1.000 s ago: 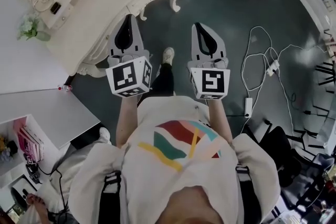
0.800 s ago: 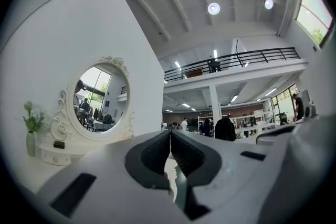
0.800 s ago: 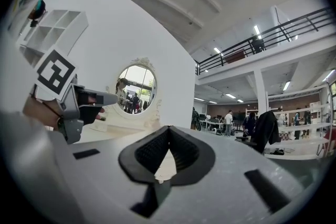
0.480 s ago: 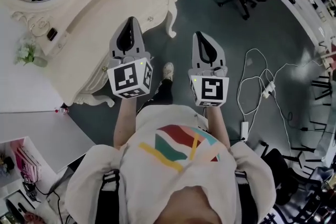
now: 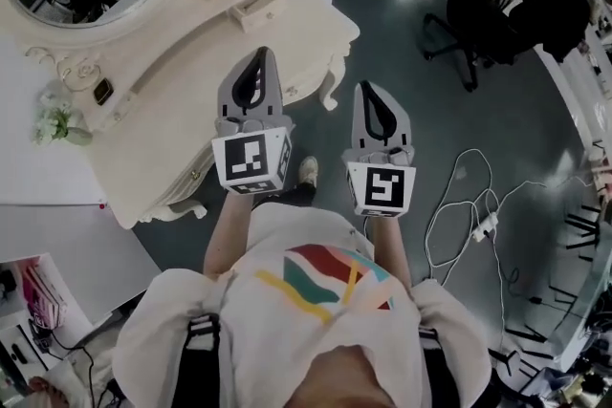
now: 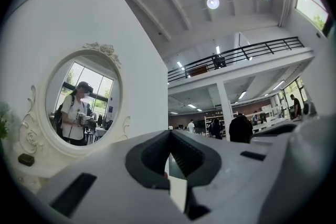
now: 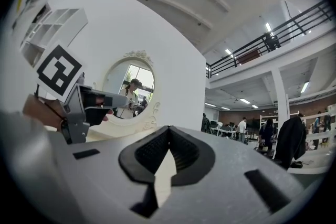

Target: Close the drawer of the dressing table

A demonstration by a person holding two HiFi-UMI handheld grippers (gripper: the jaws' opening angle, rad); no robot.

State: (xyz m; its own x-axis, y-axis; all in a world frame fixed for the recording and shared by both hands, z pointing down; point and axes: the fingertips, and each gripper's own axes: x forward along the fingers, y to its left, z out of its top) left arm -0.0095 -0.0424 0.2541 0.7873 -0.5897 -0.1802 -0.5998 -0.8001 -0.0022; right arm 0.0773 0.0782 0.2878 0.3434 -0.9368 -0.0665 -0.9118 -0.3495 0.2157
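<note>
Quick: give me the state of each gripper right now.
Left gripper: closed, jaws together, holding nothing.
Right gripper: closed, jaws together, holding nothing.

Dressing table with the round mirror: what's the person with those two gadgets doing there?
A person stands at the cream dressing table with a gripper in each hand. The left gripper and the right gripper are both shut and empty, held side by side, the left above the table's front edge, the right over the floor. Neither seems to touch it.
</note>
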